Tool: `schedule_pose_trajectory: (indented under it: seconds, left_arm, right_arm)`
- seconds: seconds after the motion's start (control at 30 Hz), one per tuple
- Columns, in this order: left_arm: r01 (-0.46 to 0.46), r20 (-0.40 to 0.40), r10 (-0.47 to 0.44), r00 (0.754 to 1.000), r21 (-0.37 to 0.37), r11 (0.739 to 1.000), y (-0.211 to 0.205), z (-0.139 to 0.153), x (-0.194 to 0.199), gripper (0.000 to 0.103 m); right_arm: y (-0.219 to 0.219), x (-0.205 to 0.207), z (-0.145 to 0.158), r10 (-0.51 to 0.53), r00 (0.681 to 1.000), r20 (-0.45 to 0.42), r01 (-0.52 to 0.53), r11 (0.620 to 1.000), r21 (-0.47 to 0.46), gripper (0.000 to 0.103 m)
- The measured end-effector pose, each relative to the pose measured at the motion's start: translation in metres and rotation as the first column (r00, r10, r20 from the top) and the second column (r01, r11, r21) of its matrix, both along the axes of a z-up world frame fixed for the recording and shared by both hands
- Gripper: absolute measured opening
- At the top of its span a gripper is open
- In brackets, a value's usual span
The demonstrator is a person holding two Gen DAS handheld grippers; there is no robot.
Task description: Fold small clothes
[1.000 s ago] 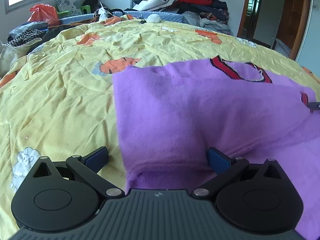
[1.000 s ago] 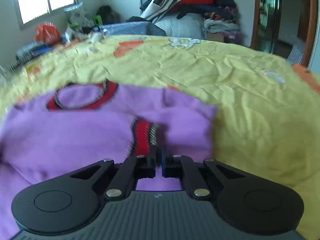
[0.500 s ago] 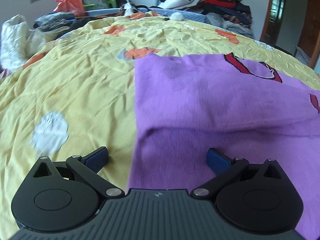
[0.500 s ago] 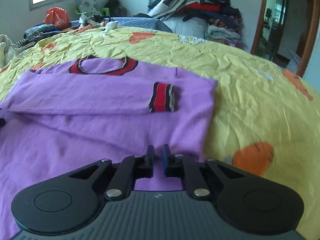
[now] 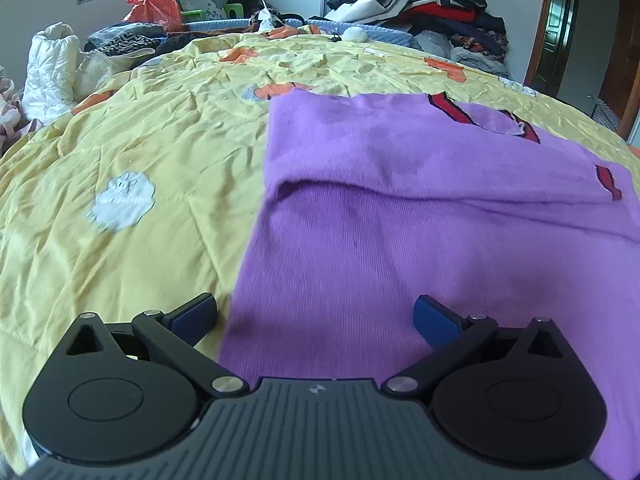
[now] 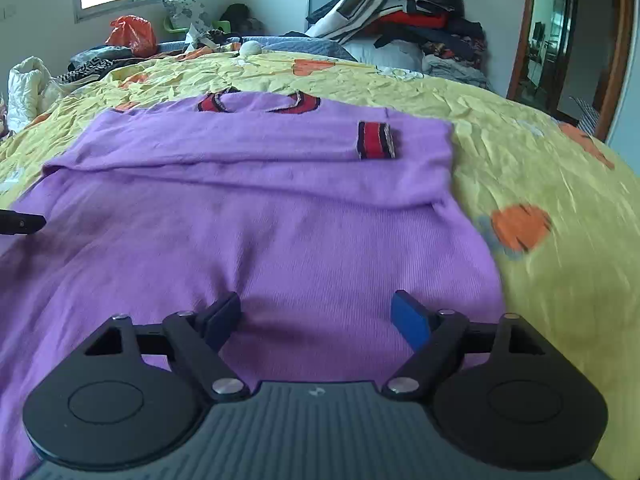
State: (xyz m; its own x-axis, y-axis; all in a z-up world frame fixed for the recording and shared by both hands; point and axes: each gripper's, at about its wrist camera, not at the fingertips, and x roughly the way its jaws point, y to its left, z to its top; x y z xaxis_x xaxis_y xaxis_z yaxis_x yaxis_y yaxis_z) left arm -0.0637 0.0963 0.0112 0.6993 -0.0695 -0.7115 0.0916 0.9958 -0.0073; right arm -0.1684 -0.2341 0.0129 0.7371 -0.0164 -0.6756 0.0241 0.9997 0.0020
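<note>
From the left wrist, the left gripper [image 5: 315,316] stands wide with nothing clamped; one blue pad hangs over the yellow bedspread [image 5: 132,152], the other over the purple sweater [image 5: 380,248]. The sweater lies flat on the bed, its left side edge running between the pads, one sleeve folded across the chest.

From the right wrist, the right gripper [image 6: 316,316] has its jaws opening, both pads above the lower part of the sweater [image 6: 280,216] without pressing it. The sleeve's red striped cuff [image 6: 375,140] rests on the chest near the red collar [image 6: 256,103]. A pile of clothes [image 6: 400,20] sits beyond the bed.
</note>
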Motion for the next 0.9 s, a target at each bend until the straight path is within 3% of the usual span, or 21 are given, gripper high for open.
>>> schedule_pose_trajectory:
  seconds: [0.9]
  left_arm:
    - [0.035,0.038,-0.034,0.999,-0.012,0.999,0.004,-0.003,-0.092,0.103]
  right_arm:
    - [0.005,-0.117,-0.005,0.062,0.998,0.008,-0.062,0.998,-0.008,0.1]
